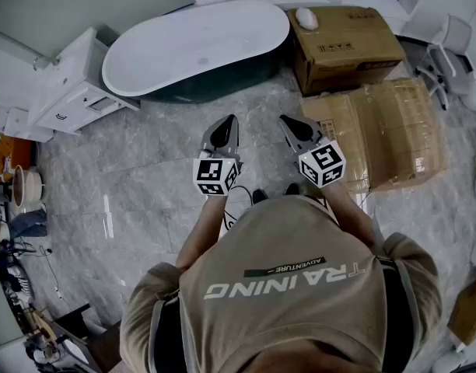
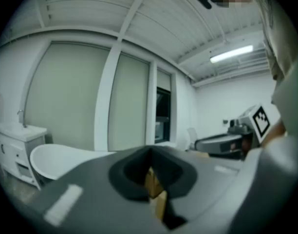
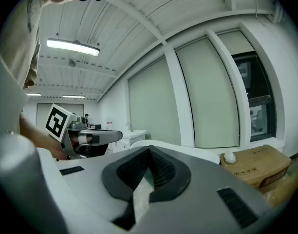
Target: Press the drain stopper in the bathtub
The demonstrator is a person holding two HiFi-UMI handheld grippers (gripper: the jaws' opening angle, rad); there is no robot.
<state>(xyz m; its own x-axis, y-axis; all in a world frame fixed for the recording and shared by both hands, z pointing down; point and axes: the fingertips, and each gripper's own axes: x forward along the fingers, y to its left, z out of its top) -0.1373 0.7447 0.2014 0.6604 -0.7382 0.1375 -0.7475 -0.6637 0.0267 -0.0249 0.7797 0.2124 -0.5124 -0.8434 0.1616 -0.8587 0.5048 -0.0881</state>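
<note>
A white oval bathtub point(image 1: 195, 49) with a dark outer wall stands on the marble floor ahead of me. Its inside looks bare and no drain stopper shows in any view. My left gripper point(image 1: 229, 121) and right gripper point(image 1: 287, 120) are held side by side at waist height, short of the tub, tips pointing toward it. Both are shut with nothing between the jaws. The left gripper view has the closed tips point(image 2: 150, 151) and the tub rim point(image 2: 56, 156) beyond them. In the right gripper view the closed tips point(image 3: 150, 149) sit in front of the tub rim point(image 3: 197, 151).
A white vanity cabinet point(image 1: 71, 84) stands left of the tub. Cardboard boxes point(image 1: 343, 41) and flattened cardboard point(image 1: 390, 130) lie to its right, with a small white object point(image 1: 306, 18) on top. A chair point(image 1: 448, 61) is at far right, clutter at far left.
</note>
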